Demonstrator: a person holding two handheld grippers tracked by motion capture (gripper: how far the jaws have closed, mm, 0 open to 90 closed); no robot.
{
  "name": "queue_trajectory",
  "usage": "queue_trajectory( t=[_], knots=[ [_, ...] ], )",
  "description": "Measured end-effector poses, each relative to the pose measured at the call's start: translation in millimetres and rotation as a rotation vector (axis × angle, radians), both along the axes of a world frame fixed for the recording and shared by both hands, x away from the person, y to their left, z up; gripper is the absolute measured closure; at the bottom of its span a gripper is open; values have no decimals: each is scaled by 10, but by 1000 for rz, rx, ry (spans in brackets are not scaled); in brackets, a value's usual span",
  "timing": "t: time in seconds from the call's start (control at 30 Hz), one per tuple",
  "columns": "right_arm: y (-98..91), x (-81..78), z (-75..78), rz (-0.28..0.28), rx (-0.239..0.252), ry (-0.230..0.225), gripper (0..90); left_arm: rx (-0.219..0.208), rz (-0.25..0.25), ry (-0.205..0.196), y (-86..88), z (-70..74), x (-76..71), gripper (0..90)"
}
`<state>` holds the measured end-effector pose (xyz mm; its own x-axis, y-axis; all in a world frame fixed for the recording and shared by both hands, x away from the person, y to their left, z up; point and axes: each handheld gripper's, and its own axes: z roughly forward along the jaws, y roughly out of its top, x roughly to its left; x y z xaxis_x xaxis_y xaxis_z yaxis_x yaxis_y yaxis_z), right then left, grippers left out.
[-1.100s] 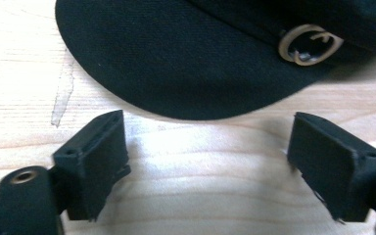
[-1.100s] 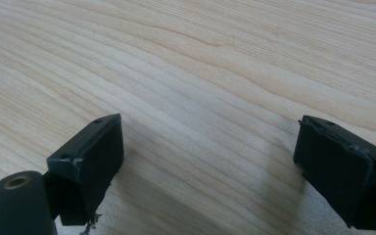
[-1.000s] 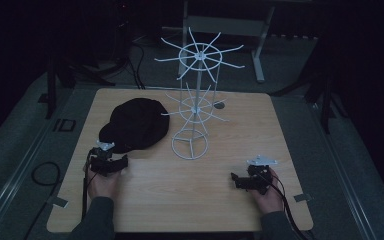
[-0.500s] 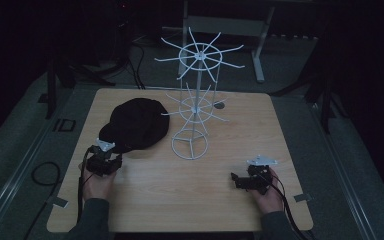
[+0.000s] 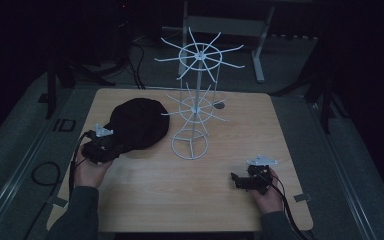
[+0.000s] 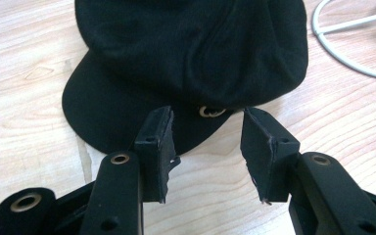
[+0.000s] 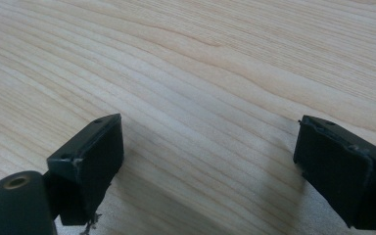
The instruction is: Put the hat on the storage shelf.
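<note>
Since the earlier high view, the left gripper [image 5: 111, 148] is sitting closer to the cap [image 5: 136, 123], at its near-left edge beside the rack [image 5: 192, 107]; the right gripper [image 5: 236, 180] is resting unchanged. From the left gripper view, the cap [image 6: 186, 58] is pointing its brim toward the camera, and the jaws, having just narrowed, are standing apart, gripping nothing, the brim's edge just beyond them. From the right gripper view, jaws are standing wide over bare table [image 7: 200, 73].

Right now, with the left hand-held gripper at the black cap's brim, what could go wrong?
1. The left hand-held gripper has just been closing, yet its pads show no grip on the cap; the brim could slip free.
2. The wire rack stands close beside the cap; a lifted cap might snag its prongs or tip it.
</note>
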<state>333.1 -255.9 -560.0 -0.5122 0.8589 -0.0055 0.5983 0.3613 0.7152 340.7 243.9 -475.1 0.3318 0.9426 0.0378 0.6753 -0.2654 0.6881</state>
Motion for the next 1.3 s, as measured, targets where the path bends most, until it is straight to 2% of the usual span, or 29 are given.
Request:
queue_trajectory(
  t=[0.2,0.53,0.87,1.0,1.13,1.27,1.3],
  knots=[
    [0,0,0,0,0,0,110,-24,-24,9,20,81,107,542],
    [0,0,0,0,0,0,110,-17,-50,4,-24,229,306,482],
    [0,0,0,0,0,0,110,-16,-79,32,-70,232,481,483],
    [0,0,0,0,0,0,110,-14,-86,45,-116,250,618,469],
    [0,0,0,0,0,0,110,-25,-84,45,-144,259,718,429],
    [0,0,0,0,0,0,110,-39,-76,54,-174,240,819,342],
    [0,0,0,0,0,0,109,-29,-74,55,-190,234,845,302]
  ],
)
